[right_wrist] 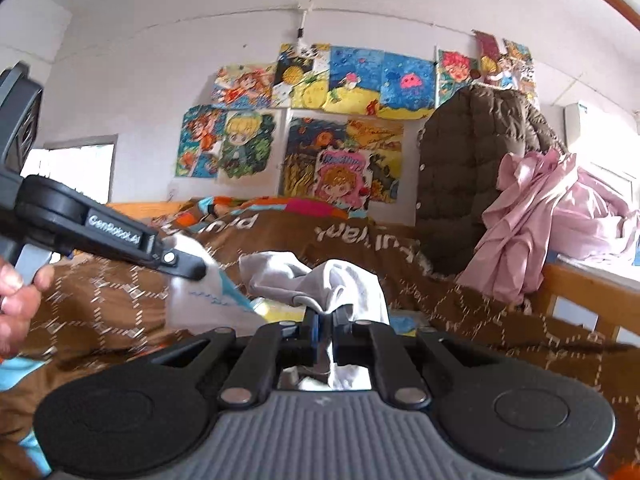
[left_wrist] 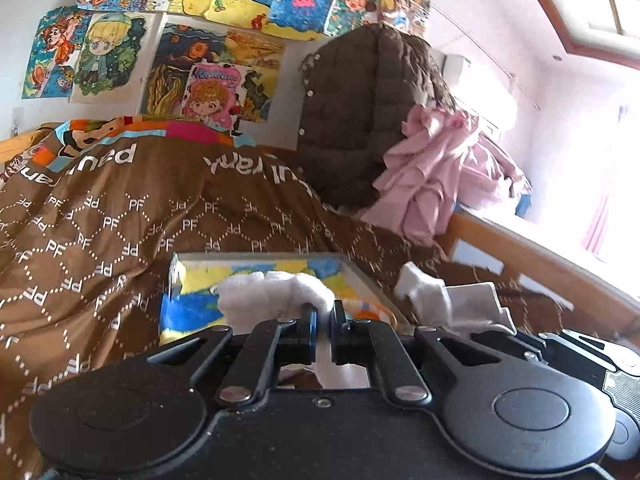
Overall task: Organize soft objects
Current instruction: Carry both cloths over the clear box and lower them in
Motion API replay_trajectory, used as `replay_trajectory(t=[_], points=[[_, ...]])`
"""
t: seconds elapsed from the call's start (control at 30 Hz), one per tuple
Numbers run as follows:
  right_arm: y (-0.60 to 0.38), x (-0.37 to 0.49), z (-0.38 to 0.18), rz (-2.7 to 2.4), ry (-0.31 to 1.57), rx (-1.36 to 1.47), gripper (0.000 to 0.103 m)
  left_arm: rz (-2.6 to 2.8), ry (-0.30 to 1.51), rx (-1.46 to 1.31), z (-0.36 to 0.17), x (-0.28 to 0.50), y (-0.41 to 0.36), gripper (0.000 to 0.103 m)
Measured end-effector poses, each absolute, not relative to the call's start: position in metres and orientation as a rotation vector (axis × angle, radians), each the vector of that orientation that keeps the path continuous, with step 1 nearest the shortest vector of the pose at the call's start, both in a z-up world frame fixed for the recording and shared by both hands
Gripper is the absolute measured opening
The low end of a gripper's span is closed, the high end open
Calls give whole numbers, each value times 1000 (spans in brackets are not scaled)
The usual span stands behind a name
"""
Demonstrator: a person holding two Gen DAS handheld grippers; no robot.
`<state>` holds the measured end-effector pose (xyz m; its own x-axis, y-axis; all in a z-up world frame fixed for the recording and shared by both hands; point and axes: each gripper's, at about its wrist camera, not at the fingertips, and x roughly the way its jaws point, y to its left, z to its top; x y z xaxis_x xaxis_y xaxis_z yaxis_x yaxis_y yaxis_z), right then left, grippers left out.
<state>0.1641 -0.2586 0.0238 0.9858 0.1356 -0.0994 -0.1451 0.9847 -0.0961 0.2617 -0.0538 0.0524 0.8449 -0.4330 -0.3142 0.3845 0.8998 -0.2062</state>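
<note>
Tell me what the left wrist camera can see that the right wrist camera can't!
Only the left wrist view shows the colourful picture board lying flat on the blanket, and the left hand-held gripper pinching a fluffy white sock. Only the right wrist view shows a person's hand and the right hand-held gripper shut on a white cloth. Both show the brown blanket, the drawings on the wall, the brown padded jacket and the pink clothes.
</note>
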Motion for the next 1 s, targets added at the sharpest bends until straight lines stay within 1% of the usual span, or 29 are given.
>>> replay_trajectory(t=[0.2, 0.33, 0.57, 0.73, 1.0], points=[[-279, 220, 18, 104, 93, -126, 7, -405, 352, -110, 53, 313, -68, 6], [-290, 259, 9, 100, 89, -119, 7, -382, 364, -142, 47, 351, -75, 6], [-304, 311, -12, 83, 102, -84, 7, -356, 378, -207, 24, 414, -84, 6], [-312, 340, -25, 75, 128, -98, 7, -337, 408, -230, 2, 440, -87, 6], [-317, 362, -45, 83, 233, -110, 7, -288, 515, -310, -33, 457, -83, 6]])
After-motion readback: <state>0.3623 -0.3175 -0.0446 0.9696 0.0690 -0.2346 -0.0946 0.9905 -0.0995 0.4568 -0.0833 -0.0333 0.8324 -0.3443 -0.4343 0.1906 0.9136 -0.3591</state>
